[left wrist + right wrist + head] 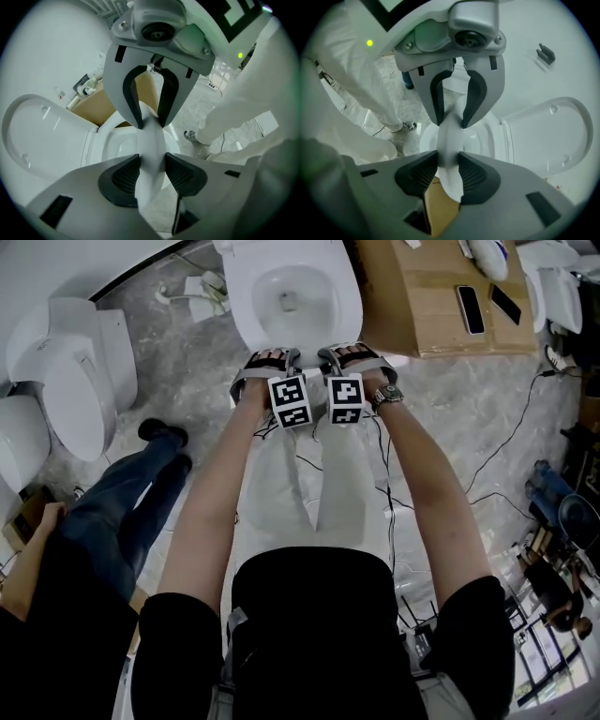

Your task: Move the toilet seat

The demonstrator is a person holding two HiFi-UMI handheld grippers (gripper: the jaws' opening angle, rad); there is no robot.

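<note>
Left gripper (pixel 275 356), right gripper (pixel 349 352): both clamped

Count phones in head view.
2. Both lie on the cardboard box right of the toilet: a white-edged phone, and a dark phone just right of it. Others may be hidden.

Toilet seat (pixel 345 313) white; marker cubes (pixel 289 401) black-white squares; cardboard (pixel 412 296) brown; floor (pixel 469 409) grey marbled; jeans (pixel 131 512) blue.

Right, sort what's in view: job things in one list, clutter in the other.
Job: toilet seat; left gripper and right gripper, both clamped on its near edge.
Lying about: spare toilets, cardboard box, phones on it, floor cables.
</note>
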